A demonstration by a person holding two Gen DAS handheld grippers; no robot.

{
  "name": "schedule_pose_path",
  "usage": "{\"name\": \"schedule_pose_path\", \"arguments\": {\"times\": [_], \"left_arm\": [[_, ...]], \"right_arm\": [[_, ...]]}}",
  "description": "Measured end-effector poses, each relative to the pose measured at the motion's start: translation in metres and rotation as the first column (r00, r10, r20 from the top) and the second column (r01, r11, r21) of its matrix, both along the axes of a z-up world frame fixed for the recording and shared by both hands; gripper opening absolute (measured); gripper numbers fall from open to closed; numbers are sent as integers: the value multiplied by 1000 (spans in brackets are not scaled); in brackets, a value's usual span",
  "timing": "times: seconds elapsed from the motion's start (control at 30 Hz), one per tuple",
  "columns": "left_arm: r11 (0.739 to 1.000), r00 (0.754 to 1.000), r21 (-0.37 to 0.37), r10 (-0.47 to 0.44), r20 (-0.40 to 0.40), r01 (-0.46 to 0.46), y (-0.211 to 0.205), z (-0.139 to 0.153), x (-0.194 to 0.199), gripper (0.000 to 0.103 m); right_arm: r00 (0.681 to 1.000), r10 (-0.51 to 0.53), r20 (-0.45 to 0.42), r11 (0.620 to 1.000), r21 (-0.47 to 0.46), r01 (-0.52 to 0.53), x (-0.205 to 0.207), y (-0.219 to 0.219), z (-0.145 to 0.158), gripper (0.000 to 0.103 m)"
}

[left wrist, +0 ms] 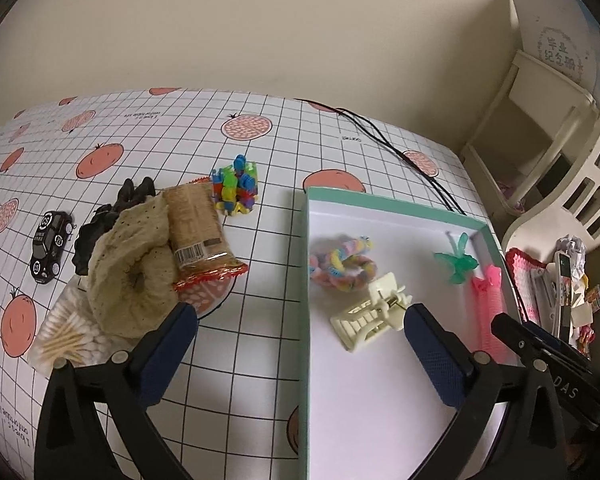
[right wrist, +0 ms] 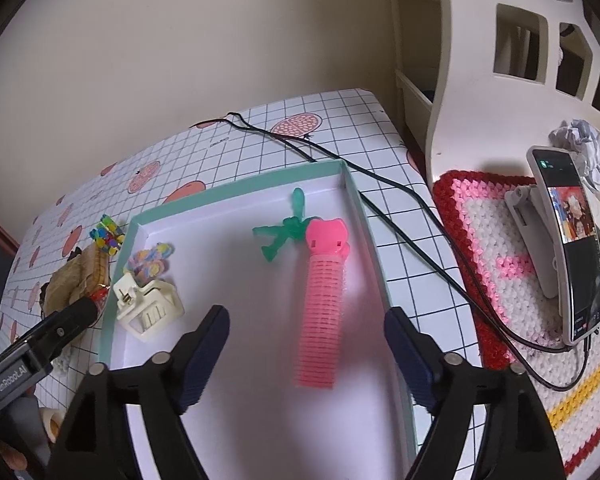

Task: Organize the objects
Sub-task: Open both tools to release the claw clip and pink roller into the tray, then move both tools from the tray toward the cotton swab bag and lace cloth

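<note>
A white box tray with a teal rim (left wrist: 305,248) (right wrist: 240,186) holds a pastel braided scrunchie (left wrist: 342,264) (right wrist: 150,262), a cream claw clip (left wrist: 370,318) (right wrist: 150,308), a green hair clip (left wrist: 458,260) (right wrist: 284,232) and a pink hair roller (left wrist: 488,308) (right wrist: 324,300). My left gripper (left wrist: 300,334) is open and empty, straddling the tray's left rim. My right gripper (right wrist: 308,334) is open and empty just above the near end of the pink roller. Left of the tray lie a biscuit pack (left wrist: 198,232), a beige scrunchie (left wrist: 130,276), a black scrunchie (left wrist: 108,216), a toy car (left wrist: 50,246), colourful clips (left wrist: 236,186) and cotton swabs (left wrist: 70,340).
A black cable (right wrist: 400,200) runs along the table's right side. Beyond the table's right edge, a phone on a stand (right wrist: 572,248) rests on a crocheted mat (right wrist: 500,248), with crumpled paper (right wrist: 584,148) and a white shelf unit (right wrist: 480,60) behind.
</note>
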State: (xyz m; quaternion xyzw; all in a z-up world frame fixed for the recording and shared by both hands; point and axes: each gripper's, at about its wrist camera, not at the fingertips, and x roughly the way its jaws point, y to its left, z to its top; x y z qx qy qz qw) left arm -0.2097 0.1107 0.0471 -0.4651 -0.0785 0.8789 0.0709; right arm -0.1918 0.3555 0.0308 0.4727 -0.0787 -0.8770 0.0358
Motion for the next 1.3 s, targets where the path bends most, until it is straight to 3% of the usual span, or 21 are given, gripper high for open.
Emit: {"name": "schedule_pose_path", "arguments": {"times": [0.1, 0.3, 1.3], "left_arm": [[1000, 1000, -3, 6, 5, -6, -1, -1, 0, 103], [1000, 1000, -14, 6, 11, -6, -2, -2, 0, 103], [1000, 1000, -5, -6, 16, 6, -10, 2, 0, 103]], "right_arm": [[1000, 3, -3, 1000, 15, -3, 0, -2, 0, 98], [1000, -9, -4, 1000, 10, 9, 1, 2, 0, 100], [999, 8, -33, 999, 32, -7, 4, -7, 10, 102]]}}
